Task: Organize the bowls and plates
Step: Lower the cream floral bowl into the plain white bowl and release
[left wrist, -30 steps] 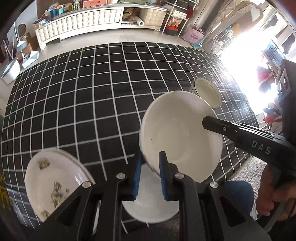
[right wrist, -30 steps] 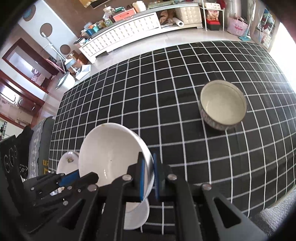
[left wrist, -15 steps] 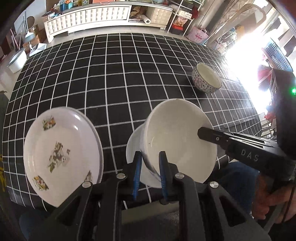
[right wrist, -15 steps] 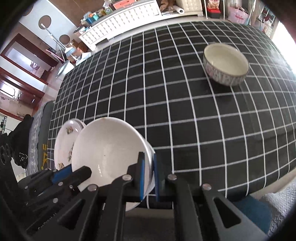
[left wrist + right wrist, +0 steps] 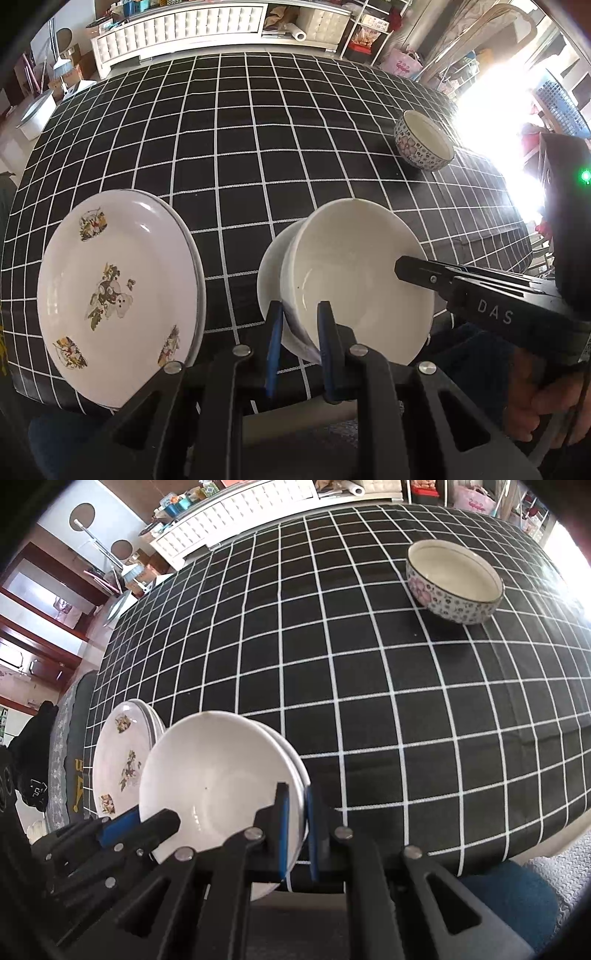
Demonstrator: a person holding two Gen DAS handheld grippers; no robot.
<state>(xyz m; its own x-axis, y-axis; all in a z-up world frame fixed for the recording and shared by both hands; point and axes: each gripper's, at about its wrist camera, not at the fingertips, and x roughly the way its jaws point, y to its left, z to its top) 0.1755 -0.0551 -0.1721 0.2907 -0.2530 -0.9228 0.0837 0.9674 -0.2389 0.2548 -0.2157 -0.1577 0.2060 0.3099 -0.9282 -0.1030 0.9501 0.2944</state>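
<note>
A plain white bowl sits over a second white dish near the table's front edge. My left gripper is shut on the bowl's near rim. My right gripper is shut on the opposite rim of the same bowl; it shows in the left wrist view. A stack of floral plates lies left of the bowl, also in the right wrist view. A patterned bowl stands at the far right.
The table wears a black cloth with white grid lines. A white cabinet stands beyond the far edge. Shelves and bags are at the back right. The front table edge is just under my grippers.
Both grippers have pulled back and up with the white bowl in them, so the floral plates and more of the table have come into view. The grip has not changed.
</note>
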